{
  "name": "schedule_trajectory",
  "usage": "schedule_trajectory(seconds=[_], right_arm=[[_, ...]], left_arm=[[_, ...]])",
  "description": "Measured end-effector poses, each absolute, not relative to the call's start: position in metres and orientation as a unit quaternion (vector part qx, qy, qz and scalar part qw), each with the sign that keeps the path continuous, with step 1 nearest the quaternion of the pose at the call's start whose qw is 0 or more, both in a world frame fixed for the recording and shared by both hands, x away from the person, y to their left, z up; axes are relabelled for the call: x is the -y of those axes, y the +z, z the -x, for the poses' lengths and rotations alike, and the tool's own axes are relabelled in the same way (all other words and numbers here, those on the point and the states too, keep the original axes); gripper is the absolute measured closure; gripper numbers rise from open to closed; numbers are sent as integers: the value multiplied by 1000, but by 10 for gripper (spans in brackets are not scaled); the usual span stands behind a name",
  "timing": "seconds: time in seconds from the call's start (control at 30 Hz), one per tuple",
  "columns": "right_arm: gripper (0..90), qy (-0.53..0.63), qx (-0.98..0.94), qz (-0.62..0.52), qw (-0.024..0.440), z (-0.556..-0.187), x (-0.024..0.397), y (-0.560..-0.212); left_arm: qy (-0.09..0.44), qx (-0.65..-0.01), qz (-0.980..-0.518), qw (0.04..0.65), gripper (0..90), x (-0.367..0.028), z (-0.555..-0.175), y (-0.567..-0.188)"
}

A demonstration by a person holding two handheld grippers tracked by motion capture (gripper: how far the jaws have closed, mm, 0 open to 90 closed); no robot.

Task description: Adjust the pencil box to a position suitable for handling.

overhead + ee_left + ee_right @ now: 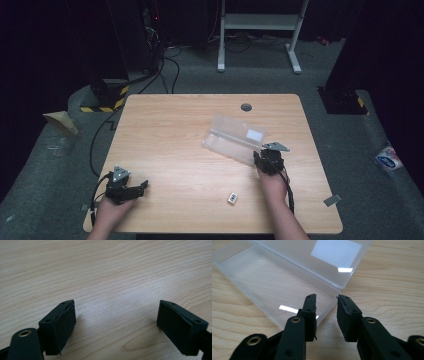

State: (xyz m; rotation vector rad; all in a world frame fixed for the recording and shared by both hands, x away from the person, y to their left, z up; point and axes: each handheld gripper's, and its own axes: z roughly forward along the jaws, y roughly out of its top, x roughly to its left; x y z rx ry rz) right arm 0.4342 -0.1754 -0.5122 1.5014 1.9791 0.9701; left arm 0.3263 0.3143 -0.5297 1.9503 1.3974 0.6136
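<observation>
Plastic box (pixel 287 285), open, lies with its near corner between our right gripper (pixel 326 305) jaws, narrowly parted, not clamped; our left gripper (pixel 116 315) stands wide open.

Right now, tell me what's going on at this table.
A person holds a tool in each hand at a wooden table. The right tool is at the near corner of an open clear plastic box, its jaws a little apart astride that corner's wall, not visibly pressing it. The left tool rests wide open over bare wood. A small white item lies near the table's front edge.
</observation>
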Motion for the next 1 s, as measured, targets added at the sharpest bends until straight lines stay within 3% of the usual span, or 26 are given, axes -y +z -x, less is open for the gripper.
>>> schedule_trajectory(seconds=[0.13,0.37,0.6,1.0], right_arm=[[724,344,-725,-545,243,-441,179,-512],[676,342,-726,-548,234,-445,181,-509],[759,329,-733,-554,221,-449,180,-515],[781,335,-752,-523,223,-436,164,-516]], left_arm=[[234,-533,-744,327,160,-314,-326,-530],[234,-534,-743,327,161,-314,-326,-530],[235,-535,-743,327,163,-314,-326,-530],[235,-535,-743,327,164,-314,-326,-530]])
